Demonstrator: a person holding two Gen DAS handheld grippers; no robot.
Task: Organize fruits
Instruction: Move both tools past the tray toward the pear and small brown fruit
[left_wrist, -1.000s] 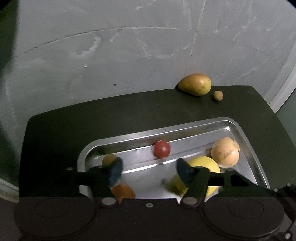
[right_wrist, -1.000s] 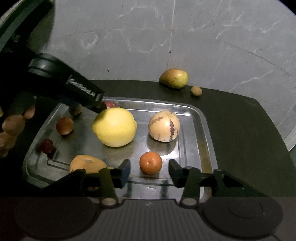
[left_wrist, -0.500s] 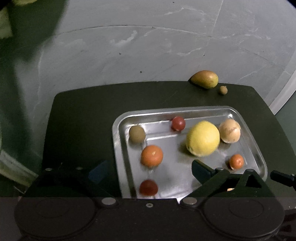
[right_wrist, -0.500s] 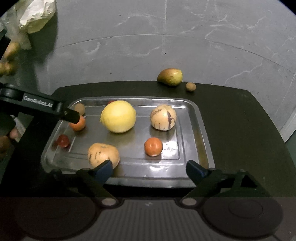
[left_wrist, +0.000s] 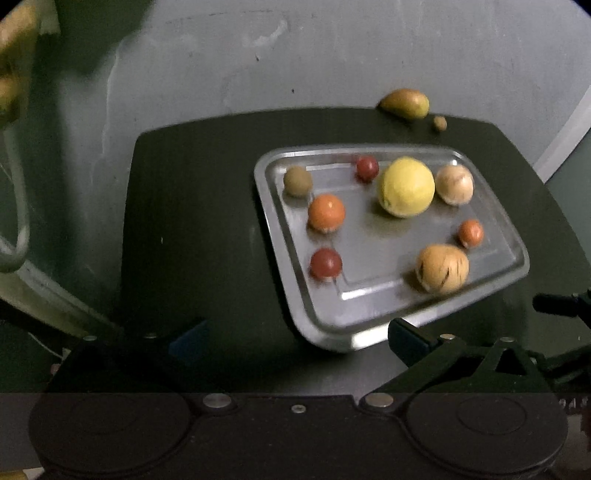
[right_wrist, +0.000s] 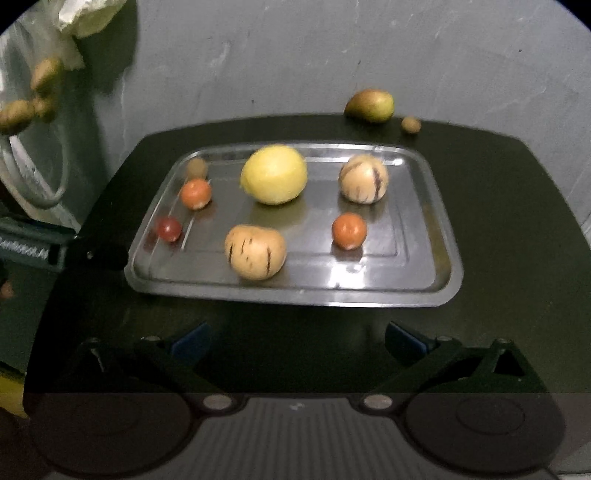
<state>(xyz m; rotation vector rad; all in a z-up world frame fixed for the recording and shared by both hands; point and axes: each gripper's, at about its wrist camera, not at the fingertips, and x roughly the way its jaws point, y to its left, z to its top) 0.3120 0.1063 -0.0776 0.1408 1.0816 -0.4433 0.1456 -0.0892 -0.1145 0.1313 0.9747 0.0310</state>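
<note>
**Fruit gathered on the steel tray, both grippers held back and empty**

In the right wrist view a shiny rectangular steel tray (right_wrist: 436, 258) fills the middle of the frame and holds seven fruits. A large round yellow lemon (right_wrist: 274, 174) sits upper centre, a pale striped round melon-like fruit (right_wrist: 364, 178) to its right, and a second pale striped fruit (right_wrist: 255, 252) below the lemon. A small orange fruit (right_wrist: 349, 230) lies lower right. Along the left side sit a small brownish-green fruit (right_wrist: 196, 167), another small orange fruit (right_wrist: 195, 193) and a small dark red fruit (right_wrist: 169, 228).

Off the tray, at the upper right, a green-and-russet pear (right_wrist: 370, 105) lies at the far edge of the dark round table (right_wrist: 517, 206), with a small brown nut-like fruit (right_wrist: 410, 124) just beside it.

The right gripper (right_wrist: 297, 341) hangs at the bottom of the frame, short of the tray's near rim, its jaws wide apart and holding nothing. The left gripper (left_wrist: 297, 338), in its own view, is over the tray's lower corner, jaws likewise spread wide and empty.
</note>
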